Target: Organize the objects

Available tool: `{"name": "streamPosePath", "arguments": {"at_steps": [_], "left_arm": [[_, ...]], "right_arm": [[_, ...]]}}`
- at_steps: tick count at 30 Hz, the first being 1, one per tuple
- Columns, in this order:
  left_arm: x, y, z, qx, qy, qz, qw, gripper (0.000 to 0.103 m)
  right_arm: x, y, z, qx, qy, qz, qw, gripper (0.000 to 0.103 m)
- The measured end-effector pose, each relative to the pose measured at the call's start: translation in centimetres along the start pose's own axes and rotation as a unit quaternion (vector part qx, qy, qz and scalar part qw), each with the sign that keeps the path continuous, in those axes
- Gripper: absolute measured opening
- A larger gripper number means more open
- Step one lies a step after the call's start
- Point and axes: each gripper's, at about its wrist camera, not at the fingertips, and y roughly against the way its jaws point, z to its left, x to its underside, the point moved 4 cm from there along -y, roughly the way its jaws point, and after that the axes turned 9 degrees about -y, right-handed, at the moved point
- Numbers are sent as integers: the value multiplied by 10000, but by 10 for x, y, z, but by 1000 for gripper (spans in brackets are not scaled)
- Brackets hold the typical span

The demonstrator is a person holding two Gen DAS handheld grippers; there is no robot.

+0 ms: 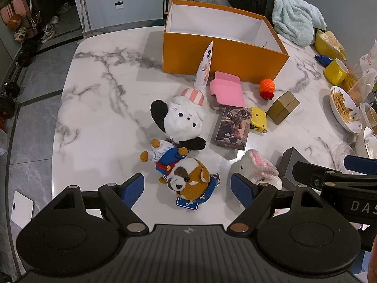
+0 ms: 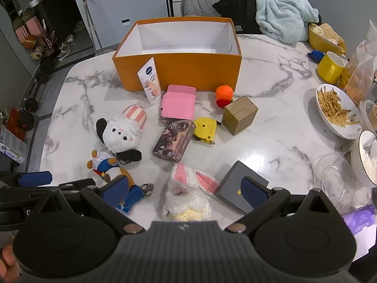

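Observation:
An open orange box (image 1: 223, 54) (image 2: 179, 70), white inside and holding nothing I can see, stands at the back of the marble table (image 1: 99, 122). In front of it lie a lotion tube (image 1: 204, 67), a pink wallet (image 1: 227, 89), an orange crochet ball (image 1: 267, 86), a gold box (image 1: 282, 107), a yellow tape measure (image 1: 258, 119), a card box (image 1: 233, 127) and a white dog plush (image 1: 181, 118). My left gripper (image 1: 187, 188) is open over a brown bear plush (image 1: 186, 181). My right gripper (image 2: 186, 188) is open over a crochet bunny (image 2: 186, 188), beside a grey box (image 2: 240, 186).
At the right table edge stand a bowl of fries (image 2: 337, 110), a yellow mug (image 2: 329, 67), a glass dish (image 2: 332, 179) and snack bags (image 2: 360, 70). A light blue blanket (image 2: 282, 16) and jackets hang on chairs behind the box. Dumbbells (image 1: 9, 94) lie on the floor at left.

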Motion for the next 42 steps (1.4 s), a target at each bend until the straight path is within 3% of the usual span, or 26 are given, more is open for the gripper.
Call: {"name": "streamPosePath", "arguments": {"at_steps": [26, 35, 38, 41, 42], "left_arm": [[0, -20, 0, -123, 191, 252, 9994, 95], [-5, -53, 0, -29, 205, 477, 9986, 95], [-1, -70, 8, 88, 403, 632, 9971, 95], [4, -89, 19, 197, 774, 826, 9934, 95], [6, -95, 24, 213, 938, 897, 9913, 95]], "right_arm": [[4, -21, 3, -421, 984, 537, 9928, 101], [-4, -42, -15, -551, 1226, 477, 9898, 101], [-8, -58, -29, -606, 1340, 642, 9870, 102], [-14, -70, -45, -651, 1349, 397, 9879, 102], [-15, -72, -49, -792, 1608, 330, 9833, 102]]}}
